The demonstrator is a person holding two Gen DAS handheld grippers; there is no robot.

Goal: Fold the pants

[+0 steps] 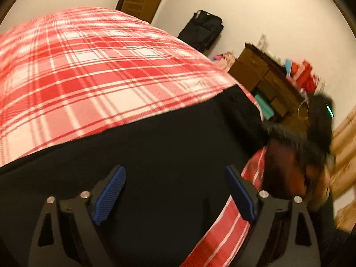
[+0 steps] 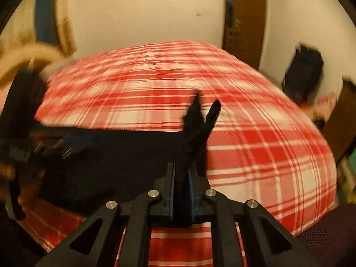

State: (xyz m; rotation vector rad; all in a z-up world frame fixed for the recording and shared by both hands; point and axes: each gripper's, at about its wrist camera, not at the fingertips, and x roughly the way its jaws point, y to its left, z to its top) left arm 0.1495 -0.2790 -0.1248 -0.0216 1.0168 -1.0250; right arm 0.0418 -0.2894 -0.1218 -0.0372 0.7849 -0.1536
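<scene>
A: Quick one. Black pants (image 1: 142, 160) lie flat across the near part of the bed, on the red plaid cover (image 1: 89, 66). Right gripper (image 2: 182, 202) has its fingers pressed together on a bunch of the black cloth; a tuft of it sticks up just ahead of the fingers.

B: Left gripper (image 1: 175, 191)?

A: Fingers spread wide, blue pads (image 1: 111, 191) apart, nothing between them. The pants fill the space ahead of and under the fingers, no pad touching that I can see. Plaid strip shows past the right finger, so it hovers near the cloth's edge.

B: Step?

A: Looks like taking hold for a fold; right has its pinch, left not yet. My read only, frames are blurred.

B: Tips for doing it well?

A: Left should go down onto the edge nearest its fingers and pinch all layers, not just the top one. Keep both pinches on the same edge so the cloth lifts evenly. Carry it over low and taut, so the fold line lands straight. Avoid catching the plaid cover underneath.

B: Risk?

A: Right's pinch is a small bunch; it could slip if tugged hard.
</scene>
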